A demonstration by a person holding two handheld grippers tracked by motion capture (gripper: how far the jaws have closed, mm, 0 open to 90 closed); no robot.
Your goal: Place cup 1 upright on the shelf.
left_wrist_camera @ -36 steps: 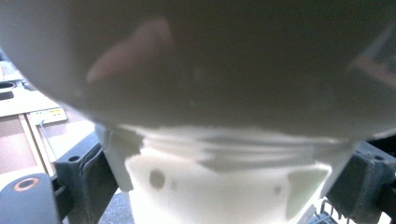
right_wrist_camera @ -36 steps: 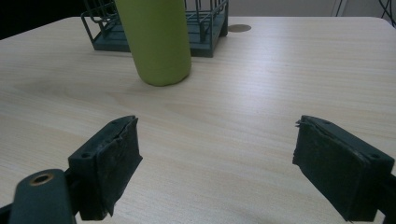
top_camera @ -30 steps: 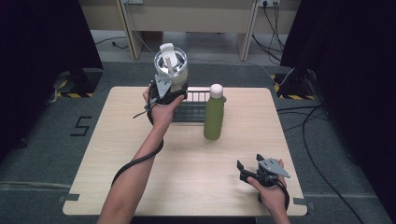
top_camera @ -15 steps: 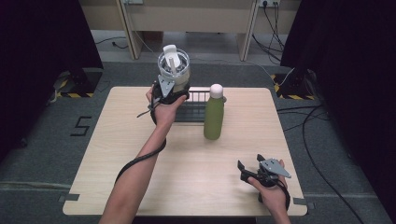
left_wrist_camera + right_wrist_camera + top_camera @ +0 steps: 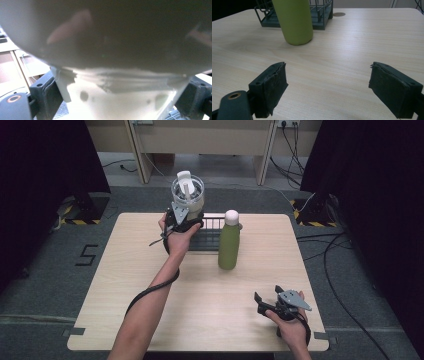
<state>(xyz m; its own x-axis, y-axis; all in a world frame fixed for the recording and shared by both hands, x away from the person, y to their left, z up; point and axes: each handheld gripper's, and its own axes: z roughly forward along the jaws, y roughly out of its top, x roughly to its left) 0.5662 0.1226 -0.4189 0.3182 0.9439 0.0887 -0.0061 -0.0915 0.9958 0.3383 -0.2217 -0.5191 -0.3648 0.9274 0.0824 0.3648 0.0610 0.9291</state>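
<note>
Wooden surface (image 5: 150, 270) nearest carries idle right tongs (image 5: 267, 301), spread wide. Green bottle (image 5: 229, 245) stands mid-surface. Farther, left tongs (image 5: 184, 217) clamp the clear tumbler (image 5: 188, 194), raised slightly higher than a second ago, above the wire rack (image 5: 210, 234); likely clearing it.

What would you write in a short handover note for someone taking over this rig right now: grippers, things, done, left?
Left gripper: shut on the clear tumbler, held up over the wire rack at the table's far side.
Right gripper: open, holding nothing, low at the near right of the table.
Green bottle: upright on the table, just in front of the rack.
Done: tumbler gripped and lifted.
Left: probably setting the tumbler in the rack; the bottle is untouched.
</note>
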